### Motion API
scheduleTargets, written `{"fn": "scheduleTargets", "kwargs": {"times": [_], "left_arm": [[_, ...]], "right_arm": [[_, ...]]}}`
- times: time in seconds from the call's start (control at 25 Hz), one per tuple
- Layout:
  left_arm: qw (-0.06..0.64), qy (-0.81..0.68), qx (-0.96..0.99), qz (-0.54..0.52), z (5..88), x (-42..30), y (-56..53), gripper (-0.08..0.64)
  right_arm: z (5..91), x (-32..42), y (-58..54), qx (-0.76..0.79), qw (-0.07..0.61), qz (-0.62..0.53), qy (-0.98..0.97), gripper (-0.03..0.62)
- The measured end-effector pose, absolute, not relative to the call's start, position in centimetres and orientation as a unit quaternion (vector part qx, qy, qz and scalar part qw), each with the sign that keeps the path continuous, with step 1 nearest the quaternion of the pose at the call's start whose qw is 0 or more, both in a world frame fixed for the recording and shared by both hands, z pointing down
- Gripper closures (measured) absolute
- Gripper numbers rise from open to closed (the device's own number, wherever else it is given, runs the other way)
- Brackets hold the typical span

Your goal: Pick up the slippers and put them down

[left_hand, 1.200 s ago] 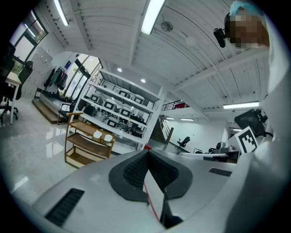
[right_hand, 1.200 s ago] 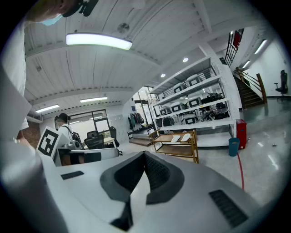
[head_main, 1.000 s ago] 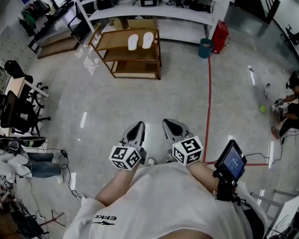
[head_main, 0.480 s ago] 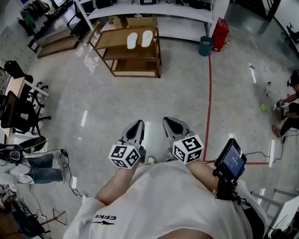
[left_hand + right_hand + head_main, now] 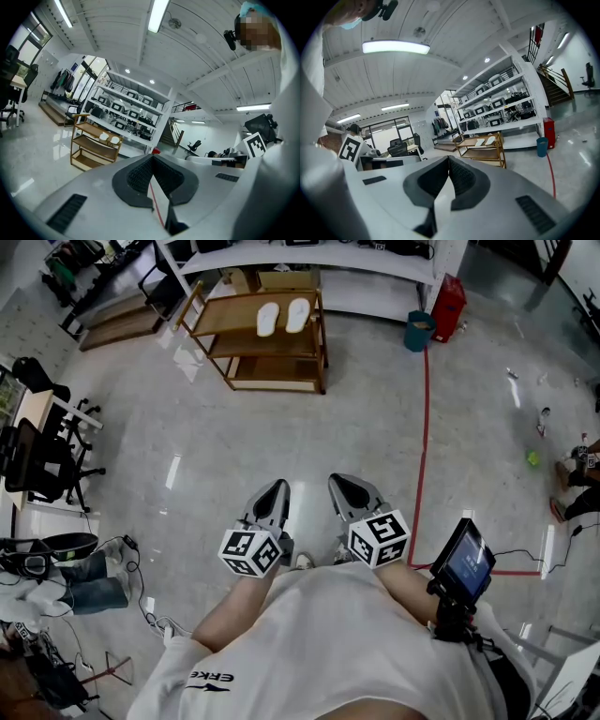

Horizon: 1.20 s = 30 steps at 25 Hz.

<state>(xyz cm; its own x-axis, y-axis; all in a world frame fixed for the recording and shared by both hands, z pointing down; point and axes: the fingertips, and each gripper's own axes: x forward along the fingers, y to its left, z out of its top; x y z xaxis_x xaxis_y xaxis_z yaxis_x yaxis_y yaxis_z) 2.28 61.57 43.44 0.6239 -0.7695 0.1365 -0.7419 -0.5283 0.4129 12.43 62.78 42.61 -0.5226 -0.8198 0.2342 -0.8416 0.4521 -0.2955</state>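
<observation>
Two white slippers (image 5: 282, 317) lie side by side on the top shelf of a wooden rack (image 5: 258, 348), far across the floor. The same slippers (image 5: 108, 138) show small in the left gripper view, and the slippers (image 5: 484, 141) in the right gripper view too. My left gripper (image 5: 278, 489) and right gripper (image 5: 337, 484) are held close to my body, side by side, pointing toward the rack. Both are shut with nothing between the jaws. They are several steps away from the slippers.
A red line (image 5: 421, 437) runs along the floor on the right. A teal bin (image 5: 419, 331) and a red box (image 5: 447, 307) stand by long white shelving (image 5: 309, 261). Office chairs (image 5: 42, 460) and cables are at the left. A screen (image 5: 461, 568) hangs at my right side.
The view has shifted slightly; the rack and slippers sit a touch lower and to the right in the head view. Both grippers have stayed where they were, shut.
</observation>
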Motion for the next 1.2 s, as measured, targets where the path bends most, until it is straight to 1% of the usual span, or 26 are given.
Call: {"fn": "scheduleTargets", "kwargs": {"times": [0.36,0.6,0.96,1.2], "left_arm": [[0.22,-0.459,0.86,-0.033,43.5,3.8,60.4,0.557],[0.224,-0.465,0.856,-0.03,43.6,3.6,58.1,0.557],[0.223,-0.449,0.864,-0.043,44.2,1.7,48.3,0.557],[0.221,-0.434,0.872,-0.051,43.4,-1.0,41.1,0.557]], "right_arm": [[43.1,14.4,61.2,0.467,0.031,0.197,-0.861,0.586],[43.1,14.7,58.6,0.466,0.033,0.201,-0.861,0.586],[43.7,13.1,50.0,0.489,0.041,0.193,-0.85,0.586],[42.7,10.8,43.2,0.511,0.044,0.18,-0.839,0.586]]}}
